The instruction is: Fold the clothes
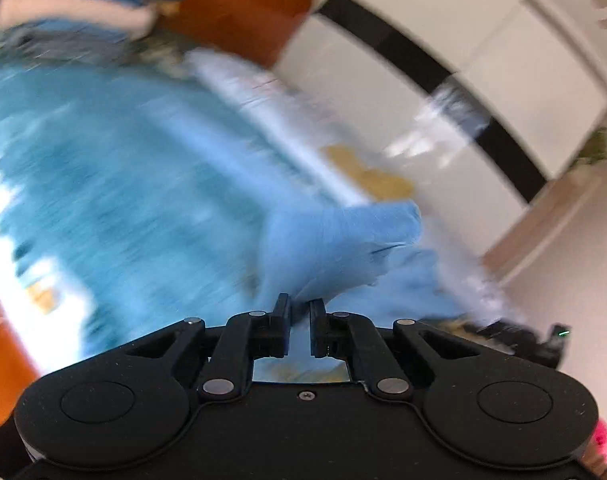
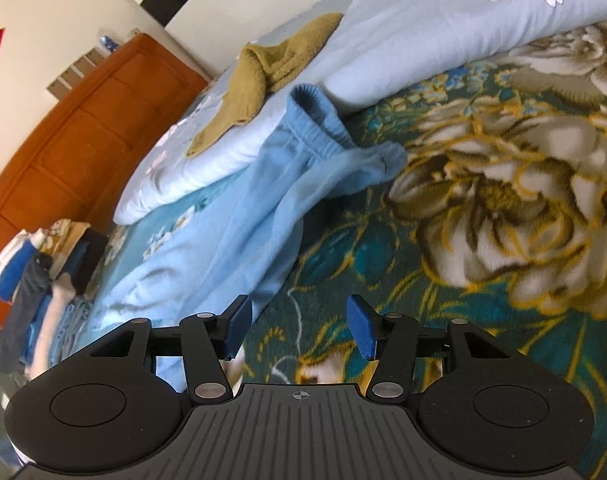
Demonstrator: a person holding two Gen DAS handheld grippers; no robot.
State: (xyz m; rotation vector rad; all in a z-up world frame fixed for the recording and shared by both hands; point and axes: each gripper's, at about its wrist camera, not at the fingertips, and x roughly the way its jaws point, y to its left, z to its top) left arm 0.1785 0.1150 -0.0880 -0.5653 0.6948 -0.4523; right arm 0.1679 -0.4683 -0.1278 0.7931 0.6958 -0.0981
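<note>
Light blue trousers (image 2: 271, 184) lie stretched over the flowered bed cover, waistband at the far end against a pale blue quilt. In the blurred left wrist view my left gripper (image 1: 299, 305) is shut on a bunched end of the light blue trousers (image 1: 343, 240), which stands up from its jaws. My right gripper (image 2: 299, 326) hovers open over the bed cover, its left pad (image 2: 239, 322) right beside the near edge of the trousers; nothing sits between the pads.
A mustard knitted garment (image 2: 263, 68) lies on the pale blue quilt (image 2: 423, 32). A pile of folded clothes (image 2: 43, 264) sits at the left by an orange wooden headboard (image 2: 91, 128). The teal flowered bed cover (image 2: 483, 200) fills the right. White wardrobe doors (image 1: 483, 52) stand beyond.
</note>
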